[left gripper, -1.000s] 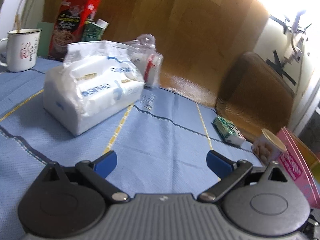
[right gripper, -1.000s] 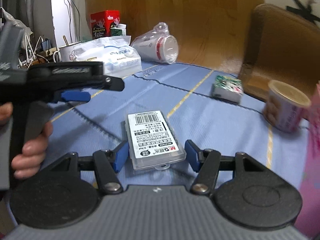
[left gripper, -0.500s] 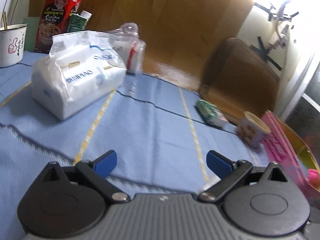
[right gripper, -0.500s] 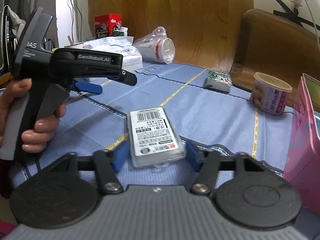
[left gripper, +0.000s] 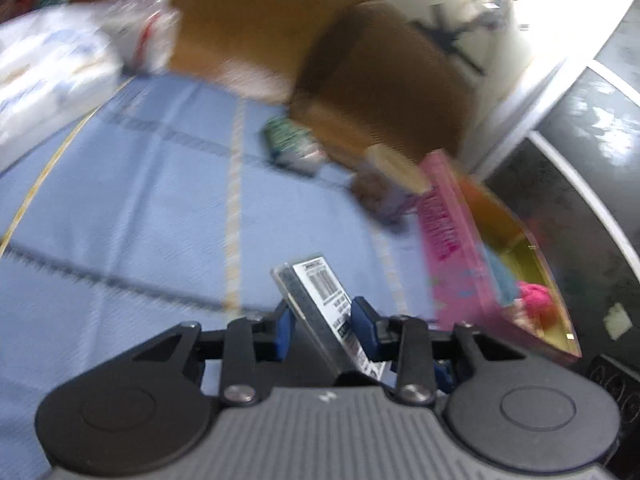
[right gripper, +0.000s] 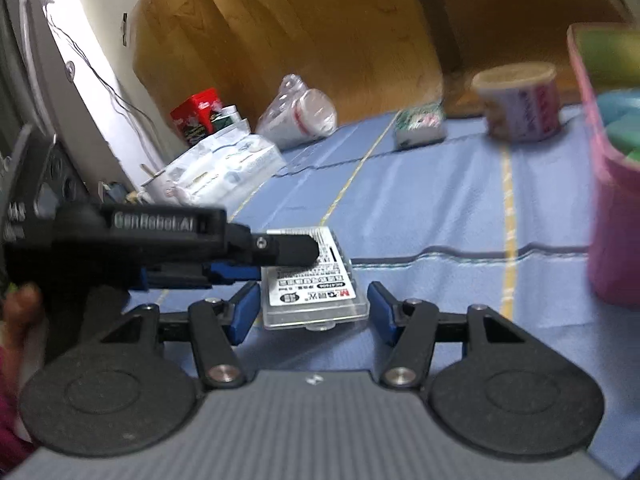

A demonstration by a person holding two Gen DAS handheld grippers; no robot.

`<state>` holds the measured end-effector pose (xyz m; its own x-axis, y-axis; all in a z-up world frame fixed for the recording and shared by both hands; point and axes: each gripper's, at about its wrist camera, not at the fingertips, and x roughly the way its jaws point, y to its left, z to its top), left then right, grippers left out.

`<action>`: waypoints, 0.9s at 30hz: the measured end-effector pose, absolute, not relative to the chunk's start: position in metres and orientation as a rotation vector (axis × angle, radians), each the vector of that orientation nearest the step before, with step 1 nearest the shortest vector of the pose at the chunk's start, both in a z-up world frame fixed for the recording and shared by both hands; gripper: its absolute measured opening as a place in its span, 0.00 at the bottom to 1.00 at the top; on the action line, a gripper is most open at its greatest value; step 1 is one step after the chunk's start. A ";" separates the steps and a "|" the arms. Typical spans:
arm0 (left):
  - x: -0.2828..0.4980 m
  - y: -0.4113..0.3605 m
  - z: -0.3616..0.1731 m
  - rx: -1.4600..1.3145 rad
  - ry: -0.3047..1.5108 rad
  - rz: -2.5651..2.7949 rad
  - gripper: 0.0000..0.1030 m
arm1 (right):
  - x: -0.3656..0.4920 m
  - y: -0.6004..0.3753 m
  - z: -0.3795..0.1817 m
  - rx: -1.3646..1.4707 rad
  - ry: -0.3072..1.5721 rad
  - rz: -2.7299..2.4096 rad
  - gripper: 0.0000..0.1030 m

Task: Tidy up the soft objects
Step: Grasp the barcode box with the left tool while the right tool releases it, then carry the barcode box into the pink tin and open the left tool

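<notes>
A clear plastic case (left gripper: pixel 320 300) with a barcode label sits between both grippers above the blue cloth (left gripper: pixel 140 208). My left gripper (left gripper: pixel 322 326) is shut on it, the case standing tilted between the blue pads. In the right wrist view the same case (right gripper: pixel 316 284) lies flat between the pads of my right gripper (right gripper: pixel 312 308), which press on its near end. There the left gripper (right gripper: pixel 280 260) reaches in from the left and clamps the case's far corner. A white tissue pack (right gripper: pixel 224 164) lies at the back left.
A pink box (left gripper: pixel 444 232) with a fuzzy pink ball (left gripper: pixel 534 294) and other coloured pieces stands at the right. A paper cup (right gripper: pixel 520 100), a green packet (right gripper: pixel 418 124), bagged cups (right gripper: pixel 300 116) and a red carton (right gripper: pixel 196 114) sit further back. A brown chair (left gripper: pixel 384 80) stands behind.
My left gripper swung right, away from the tissue pack, and shut on the plastic case that the right gripper carries. The right gripper rolled and moved toward the pink box.
</notes>
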<state>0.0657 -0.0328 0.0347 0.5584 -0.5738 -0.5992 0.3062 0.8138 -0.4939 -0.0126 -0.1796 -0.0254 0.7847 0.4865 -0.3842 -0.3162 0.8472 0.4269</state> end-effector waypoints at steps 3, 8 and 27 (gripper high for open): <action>0.062 -0.059 0.059 -0.306 0.757 -0.611 0.30 | -0.025 -0.197 -0.011 0.339 0.412 0.401 0.59; 0.066 -0.125 0.082 -0.219 0.703 -0.760 0.32 | -0.053 -0.227 0.008 0.227 0.245 0.221 0.59; 0.059 -0.229 0.070 0.041 0.636 -0.712 0.69 | -0.036 -0.330 -0.018 0.236 0.235 -0.259 0.62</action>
<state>0.0593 -0.2294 0.0698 0.5781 -0.5960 -0.5573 0.6203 0.7648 -0.1744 -0.0363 -0.3305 -0.0185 0.9397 -0.2242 -0.2585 0.2788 0.9395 0.1989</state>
